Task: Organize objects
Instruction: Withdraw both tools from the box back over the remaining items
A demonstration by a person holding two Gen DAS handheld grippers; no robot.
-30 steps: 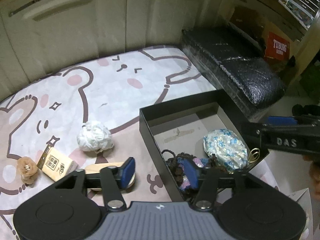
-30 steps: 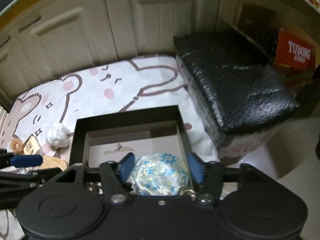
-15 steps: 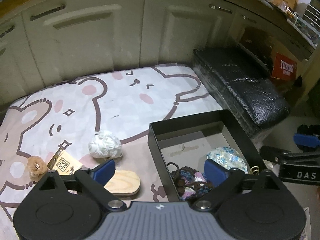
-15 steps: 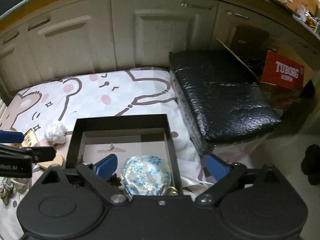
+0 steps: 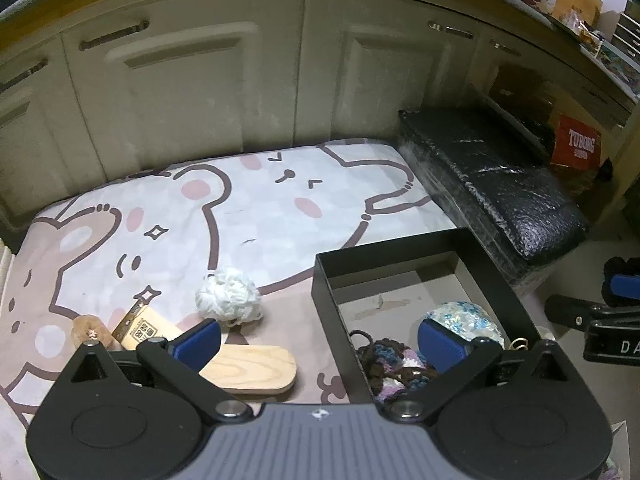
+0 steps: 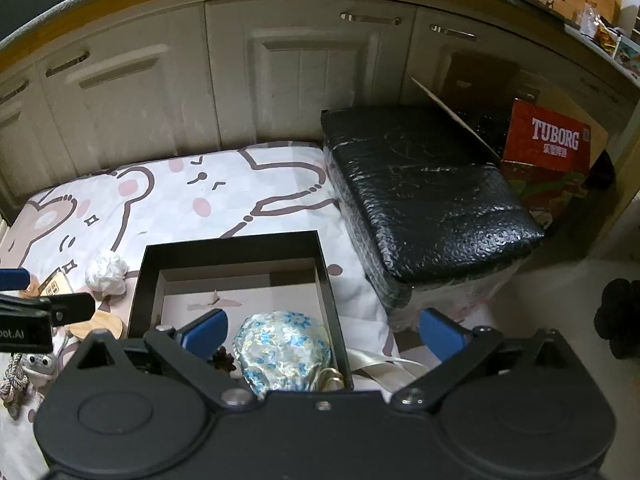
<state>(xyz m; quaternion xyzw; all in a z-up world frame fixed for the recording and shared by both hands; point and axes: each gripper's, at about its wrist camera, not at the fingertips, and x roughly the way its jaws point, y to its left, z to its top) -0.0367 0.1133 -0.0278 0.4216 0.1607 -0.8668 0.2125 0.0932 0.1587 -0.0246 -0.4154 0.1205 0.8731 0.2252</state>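
Observation:
A black open box (image 5: 404, 244) (image 6: 228, 246) sits on a bear-print mat. In it lie a blue floral pouch (image 5: 466, 318) (image 6: 282, 344) and a dark crocheted piece (image 5: 394, 362). On the mat left of the box are a white yarn ball (image 5: 228, 298) (image 6: 106, 272), a flat wooden piece (image 5: 256, 368), a small yellow packet (image 5: 146, 330) and a tan fabric flower (image 5: 90, 330). My left gripper (image 5: 318, 344) is open and empty, raised above the box's left wall. My right gripper (image 6: 322, 334) is open and empty, above the pouch.
White cabinet doors (image 5: 200, 88) close off the back. A black wrapped bundle (image 5: 492, 176) (image 6: 424, 188) lies right of the mat, with a red Tuborg carton (image 6: 550, 140) behind it. A small googly-eyed toy (image 6: 38, 364) lies at the mat's near left.
Both grippers have opened wide and pulled back and up from the box. The crocheted piece and the floral pouch now lie free in the box.

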